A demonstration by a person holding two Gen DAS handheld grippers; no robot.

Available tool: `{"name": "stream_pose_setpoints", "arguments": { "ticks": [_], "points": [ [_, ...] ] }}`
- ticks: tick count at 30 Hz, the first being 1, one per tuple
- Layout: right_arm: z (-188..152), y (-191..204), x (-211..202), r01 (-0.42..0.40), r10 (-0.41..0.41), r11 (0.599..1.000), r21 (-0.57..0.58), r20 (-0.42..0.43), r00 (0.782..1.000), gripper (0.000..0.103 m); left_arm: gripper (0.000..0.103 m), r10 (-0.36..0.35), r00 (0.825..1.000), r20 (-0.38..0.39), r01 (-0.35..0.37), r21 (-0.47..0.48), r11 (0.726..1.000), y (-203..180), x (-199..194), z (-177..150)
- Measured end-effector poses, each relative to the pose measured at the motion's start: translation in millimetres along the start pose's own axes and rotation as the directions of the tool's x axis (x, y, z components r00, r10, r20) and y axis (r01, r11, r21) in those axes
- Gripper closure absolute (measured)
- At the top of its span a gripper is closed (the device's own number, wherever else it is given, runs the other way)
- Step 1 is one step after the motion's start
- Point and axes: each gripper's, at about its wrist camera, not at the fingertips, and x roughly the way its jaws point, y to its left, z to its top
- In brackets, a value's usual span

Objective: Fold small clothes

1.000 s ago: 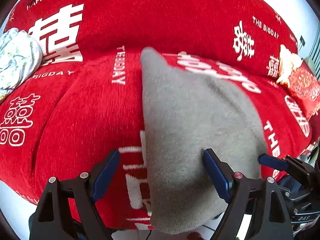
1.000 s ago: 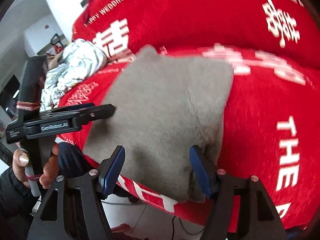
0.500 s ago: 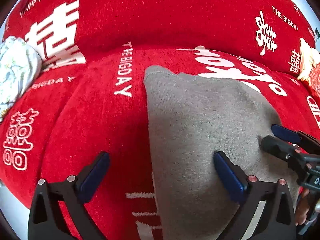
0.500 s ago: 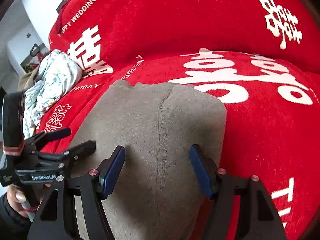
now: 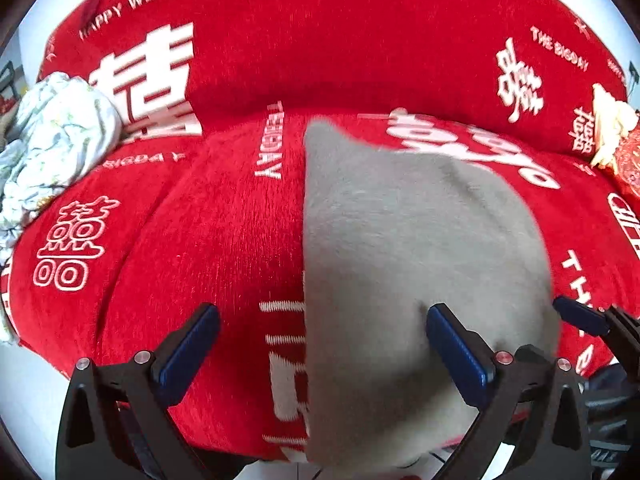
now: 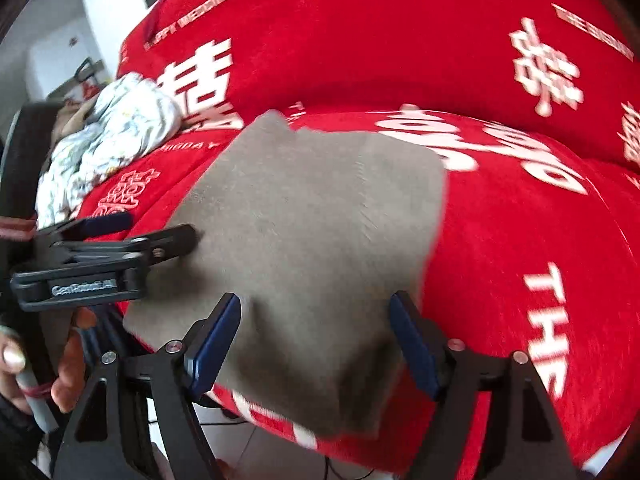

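Observation:
A grey folded garment [image 5: 404, 248] lies flat on the red sofa seat [image 5: 192, 248], its near end hanging over the seat's front edge; it also shows in the right wrist view [image 6: 312, 232]. My left gripper [image 5: 320, 344] is open and empty at the garment's left edge, one pad over the red seat and one over the grey cloth. My right gripper [image 6: 312, 340] is open and empty over the garment's near right part. The left gripper also shows from the side in the right wrist view [image 6: 108, 240], at the garment's left edge.
The red sofa cover with white lettering rises into a backrest [image 5: 340, 40] behind. A crumpled white floral cloth [image 5: 52, 136] lies at the seat's left end. A gold and red decoration [image 5: 616, 144] sits at the far right. Pale floor [image 6: 248, 444] shows below the seat front.
Both grippers have pulled back toward the seat's front edge, so the garment's near end and the floor show again. Both stay open. The garment lies in the same place.

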Motion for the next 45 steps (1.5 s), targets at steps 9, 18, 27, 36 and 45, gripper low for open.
{"name": "stream_pose_setpoints", "arguments": {
  "ticks": [9,18,27,36,45],
  "points": [
    [-20.3,15.5,-52.3,0.122,-0.124,0.992,0.046,0.050,0.991,0.021,0.000,-0.014,0.995,0.097,0.013,0.017,1.000,-17.2,-54.5,-23.2],
    [-43.9,33.4,-60.8,0.162,-0.164,0.986,0.048,0.055,0.985,0.021,0.000,0.049,0.990,0.129,-0.050,0.003,0.999,-23.4,-80.3,-53.8],
    [-52.8,41.2,-64.2,0.178,-0.180,0.983,0.037,0.051,0.982,0.021,0.000,0.027,0.990,0.141,-0.025,-0.016,1.000,-20.6,-85.9,-64.5],
    [-51.8,46.8,-64.8,0.185,-0.185,0.983,0.021,0.054,0.981,0.021,0.000,0.019,0.991,0.131,-0.017,-0.014,1.000,-21.1,-86.9,-64.7],
    [-52.1,47.7,-63.7,0.184,-0.185,0.983,0.013,0.047,0.982,0.021,0.000,0.022,0.992,0.121,-0.021,-0.013,1.000,-19.7,-85.4,-65.0]
  ]
}}
